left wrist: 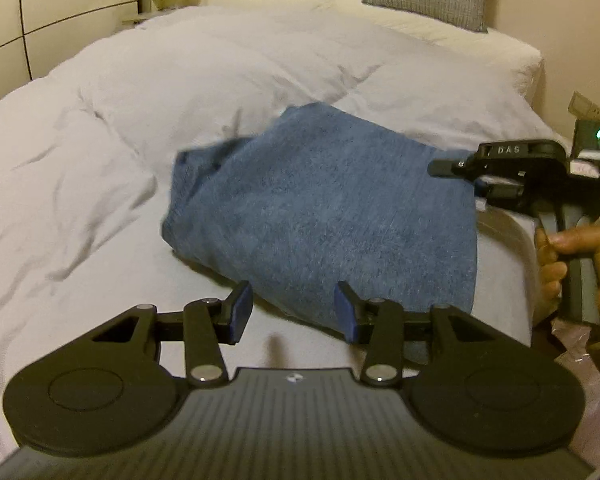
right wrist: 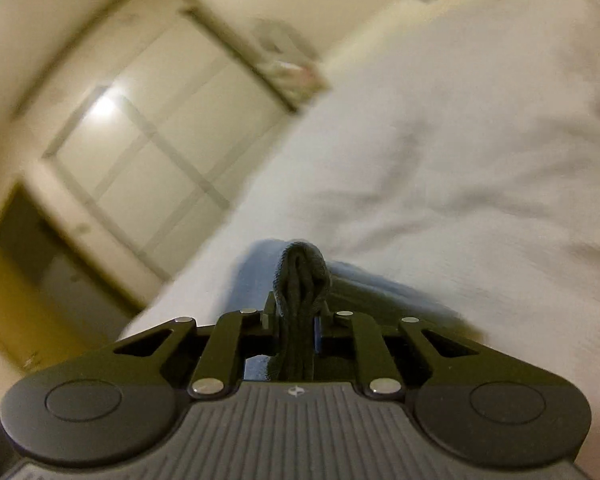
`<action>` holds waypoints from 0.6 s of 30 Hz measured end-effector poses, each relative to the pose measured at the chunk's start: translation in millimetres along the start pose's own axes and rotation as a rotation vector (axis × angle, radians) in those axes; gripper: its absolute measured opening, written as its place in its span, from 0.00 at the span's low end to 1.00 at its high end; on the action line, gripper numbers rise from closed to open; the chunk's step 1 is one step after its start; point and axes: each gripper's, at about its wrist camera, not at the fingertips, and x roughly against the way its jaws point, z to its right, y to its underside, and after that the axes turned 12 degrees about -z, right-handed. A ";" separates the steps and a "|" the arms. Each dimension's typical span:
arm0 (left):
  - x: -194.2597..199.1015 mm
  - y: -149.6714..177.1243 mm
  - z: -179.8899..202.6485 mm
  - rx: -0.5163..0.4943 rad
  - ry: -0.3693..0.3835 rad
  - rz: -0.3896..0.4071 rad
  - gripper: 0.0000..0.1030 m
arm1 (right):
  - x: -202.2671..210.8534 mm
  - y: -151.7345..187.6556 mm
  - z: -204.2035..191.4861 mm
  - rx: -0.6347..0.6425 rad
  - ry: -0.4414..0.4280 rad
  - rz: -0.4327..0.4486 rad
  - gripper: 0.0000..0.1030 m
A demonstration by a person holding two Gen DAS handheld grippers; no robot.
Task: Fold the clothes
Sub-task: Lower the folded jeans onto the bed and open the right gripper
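The blue garment lies partly folded on the white duvet of the bed, in the near right part of it as the left wrist view shows. Its long axis runs from the near right edge of the bed toward the far left, where a bunched end points at the middle of the bed. The broad flat side faces up.

The left gripper hovers at the garment's near edge. Its jaws stand apart and grasp nothing: one blue pad sits over the cloth edge, the other over bare duvet. The garment lies straight ahead of this gripper and slightly to its right.

The right gripper is at the garment's right corner, held by a hand on its grip. In the right wrist view its jaws are clenched on a dark bunched fold of cloth; this is probably the garment's corner seen in shadow, though blur makes the colour uncertain.

Judgement: the right gripper already holds its corner, so the next move turns on the left gripper, which is nearer the free near edge. It needs only to advance a little and close on that edge, so that both grippers can carry the near side across the long axis toward the far side.
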 end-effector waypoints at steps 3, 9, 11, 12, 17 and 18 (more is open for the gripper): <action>-4.0 0.4 0.7 -0.018 -0.010 0.003 0.38 | -3.7 4.2 35.3 -0.144 -0.051 -0.019 0.15; 5.5 5.7 13.7 -0.062 0.022 0.057 0.38 | 44.2 16.5 4.9 0.005 0.160 0.174 0.69; -0.4 6.0 19.4 -0.084 0.032 0.059 0.38 | 49.5 20.2 -11.8 0.130 0.154 0.185 0.48; -6.3 5.4 21.8 -0.089 0.029 0.050 0.38 | 45.7 21.0 -19.5 0.195 0.157 0.168 0.45; -34.0 6.2 12.8 -0.044 0.069 0.020 0.43 | 15.3 34.9 -32.6 0.448 0.296 0.078 0.37; -35.8 5.8 12.5 -0.043 0.067 0.017 0.43 | 7.0 37.1 -30.2 0.476 0.324 0.059 0.36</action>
